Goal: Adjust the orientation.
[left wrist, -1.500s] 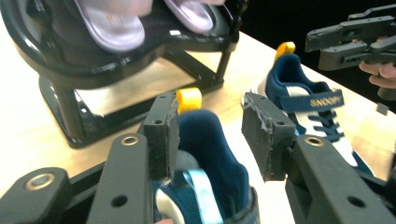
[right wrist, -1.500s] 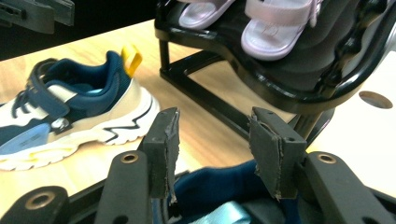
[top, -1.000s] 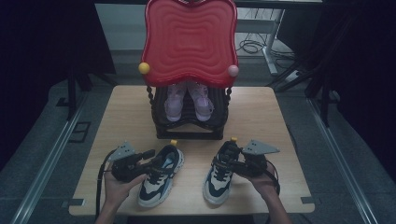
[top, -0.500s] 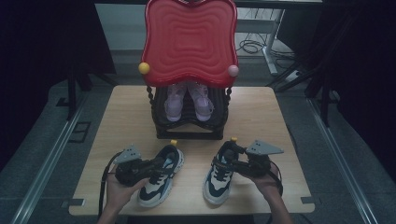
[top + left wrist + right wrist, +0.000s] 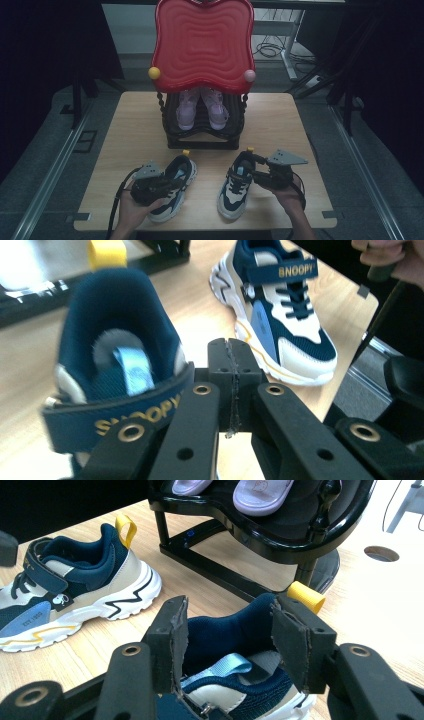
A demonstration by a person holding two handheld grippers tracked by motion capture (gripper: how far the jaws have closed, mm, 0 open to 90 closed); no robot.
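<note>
**High view: two shoes by the rack, not up yet**

High view shows a black rack (image 5: 202, 131) at the back of the table (image 5: 280, 115), under a big red top (image 5: 202, 45). Two purple shoes (image 5: 201, 107) already sit on the rack.

In front of the rack, to the left, lies the left shoe (image 5: 172, 187). The left gripper (image 5: 159, 184) is right by it. In the left gripper view its jaws are pressed together with nothing between them, next to the shoe's strap.

In front of the rack, to the right, lies the right shoe (image 5: 236, 185). The right gripper (image 5: 256, 176) is at it, jaws spread around the heel (image 5: 235, 630), one on each side, not squeezing yet.

I think the job has hardly begun: both blue shoes are on the table, waiting to go on the rack. The purple shoes fill the upper shelf, and the red top hangs over it, so the way in is tight.
</note>
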